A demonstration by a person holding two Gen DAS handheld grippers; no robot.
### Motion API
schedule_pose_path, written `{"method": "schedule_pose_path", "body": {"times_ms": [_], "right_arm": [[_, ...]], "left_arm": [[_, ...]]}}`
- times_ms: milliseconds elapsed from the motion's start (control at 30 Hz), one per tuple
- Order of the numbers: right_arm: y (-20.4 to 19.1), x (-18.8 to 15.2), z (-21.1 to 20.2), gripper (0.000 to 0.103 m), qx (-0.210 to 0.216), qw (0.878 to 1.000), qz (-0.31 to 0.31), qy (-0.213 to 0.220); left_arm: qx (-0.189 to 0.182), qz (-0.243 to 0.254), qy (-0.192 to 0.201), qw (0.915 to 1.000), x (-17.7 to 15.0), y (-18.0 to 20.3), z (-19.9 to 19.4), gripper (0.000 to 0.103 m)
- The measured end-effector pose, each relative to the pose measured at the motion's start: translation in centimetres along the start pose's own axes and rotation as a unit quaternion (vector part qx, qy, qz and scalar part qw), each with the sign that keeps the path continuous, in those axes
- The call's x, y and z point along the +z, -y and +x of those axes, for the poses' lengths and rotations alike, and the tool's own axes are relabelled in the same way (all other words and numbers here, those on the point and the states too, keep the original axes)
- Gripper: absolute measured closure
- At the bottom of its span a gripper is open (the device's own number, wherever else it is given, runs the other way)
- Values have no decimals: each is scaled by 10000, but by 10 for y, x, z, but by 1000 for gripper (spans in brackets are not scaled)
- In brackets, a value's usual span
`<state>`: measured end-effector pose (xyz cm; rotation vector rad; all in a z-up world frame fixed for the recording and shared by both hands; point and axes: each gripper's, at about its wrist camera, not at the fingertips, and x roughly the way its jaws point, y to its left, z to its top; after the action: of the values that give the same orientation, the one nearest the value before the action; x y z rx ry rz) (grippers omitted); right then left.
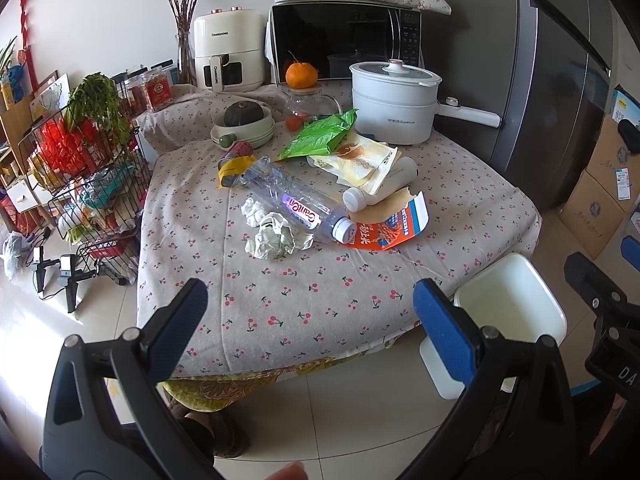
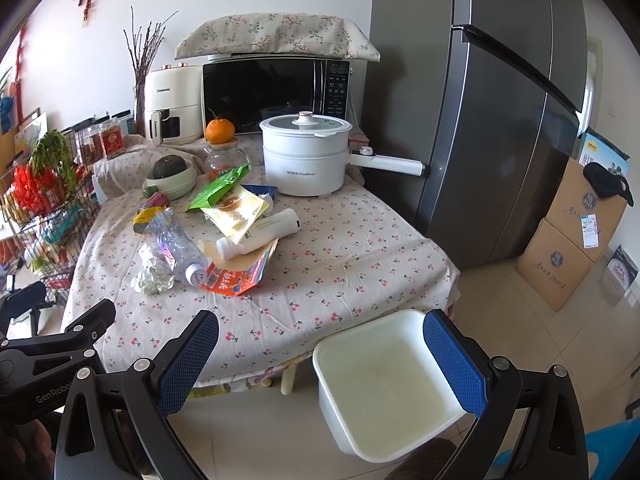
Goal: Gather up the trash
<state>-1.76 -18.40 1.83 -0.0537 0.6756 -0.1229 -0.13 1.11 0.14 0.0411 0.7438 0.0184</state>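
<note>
Setting: a table (image 1: 360, 300) covered in a cherry-print cloth, seen from its near edge, with a microwave (image 1: 344, 40), a white electric pot (image 1: 394, 100) and a grey fridge (image 1: 540, 80) behind it.
Trash: a loose heap at the middle of the table, well apart from both grippers.
Heap contents: a clear plastic bottle (image 1: 292, 200) lying on its side; crumpled paper (image 1: 276, 236) touching its near side; a torn orange carton (image 1: 384, 228) at its cap end; a white bottle (image 1: 380, 188) lying across the carton; a green wrapper (image 1: 320, 136) and a yellow pouch (image 1: 360, 160) farther back.
Bin: a white tub (image 2: 384, 384), nothing visible inside, standing on the floor just beside the table's near right corner.
Left gripper (image 1: 308, 320): held over the near table edge, its blue-padded fingers spread wide, holding nothing.
Right gripper (image 2: 320, 356): held above the floor by the table corner, fingers also wide apart and holding nothing; the tub sits below, partly between them.
Step in hand: judged to be the start, since no trash appears to lie in the tub.
Next move: likely a forward reach to the crumpled paper, the nearest piece, closing gently on it because it is light and soft, then carrying it to the tub.
</note>
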Motion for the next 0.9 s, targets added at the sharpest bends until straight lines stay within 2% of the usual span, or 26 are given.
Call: {"method": "schedule_pose_path", "body": {"times_ms": [500,667,767,900], "right_arm": [[0,-2,4,0,-7,10000,13,-77],[-2,3,10,0,173,9996,-27,-222],[-4,15,18,0,356,9984,-168,-407],[-5,36,38,0,720,9942,-256,-758]], "left_arm": [[111,27,-70,9999,-1,-7,7,1],[130,-7,-153,9998,3,-20,15,1],[-119,-164,-524,9984,9,-35,34,1],[-412,-296,-1182,9917,20,-55,68,1]]}}
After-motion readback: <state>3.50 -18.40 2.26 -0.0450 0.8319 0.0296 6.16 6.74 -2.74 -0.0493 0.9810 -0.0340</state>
